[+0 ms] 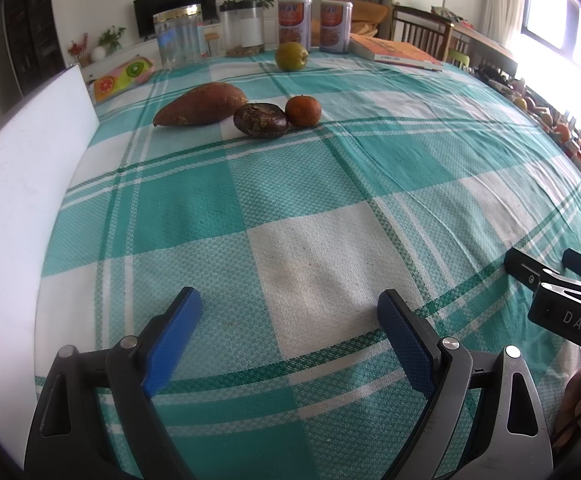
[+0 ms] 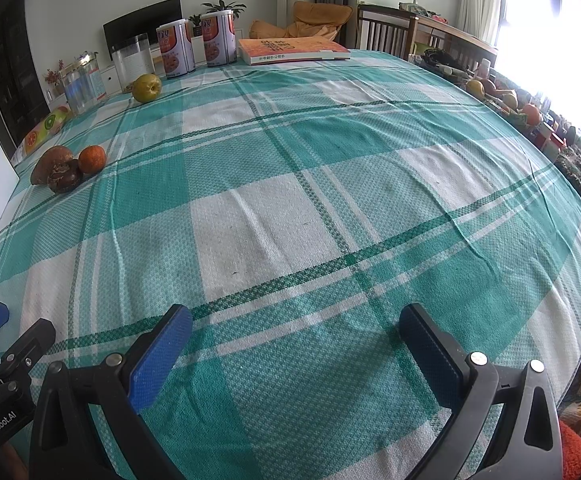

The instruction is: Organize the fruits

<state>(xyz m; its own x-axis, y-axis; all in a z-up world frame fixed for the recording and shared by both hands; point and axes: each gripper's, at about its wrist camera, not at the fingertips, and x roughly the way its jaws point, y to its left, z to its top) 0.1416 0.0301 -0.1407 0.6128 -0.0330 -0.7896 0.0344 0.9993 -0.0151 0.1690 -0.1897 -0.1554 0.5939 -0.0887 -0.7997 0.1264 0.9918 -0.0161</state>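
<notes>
**Teal plaid cloth, three pieces of produce grouped ahead of spread jaws**

Teal-and-white woven plaid covers the table (image 1: 330,200), its waffle texture lightly wrinkled. Readable writing is scarce: "DAS" shows on the black body of the right gripper (image 2: 294,344) where it enters the left wrist view, and "GenRobot.AI" on the left gripper (image 1: 290,320) seen from the right wrist view. Two orange-labelled cans (image 1: 294,22) and an orange book (image 1: 394,52) carry print too small to read.

Well ahead of the left gripper, slightly left of its line, lie a long, tapered sweet potato (image 1: 200,104), a dark, rough-skinned round fruit (image 1: 260,120) touching it, and a small dimpled orange (image 1: 303,111) just beside that. A smooth yellow-green pear (image 1: 291,56) sits farther on, near the cans and two clear plastic jars (image 1: 178,38). A white board (image 1: 18,200) stands to the left.

Both grippers hang over bare cloth, blue textured pads (image 1: 172,344) spread wide, gripping nothing.
</notes>
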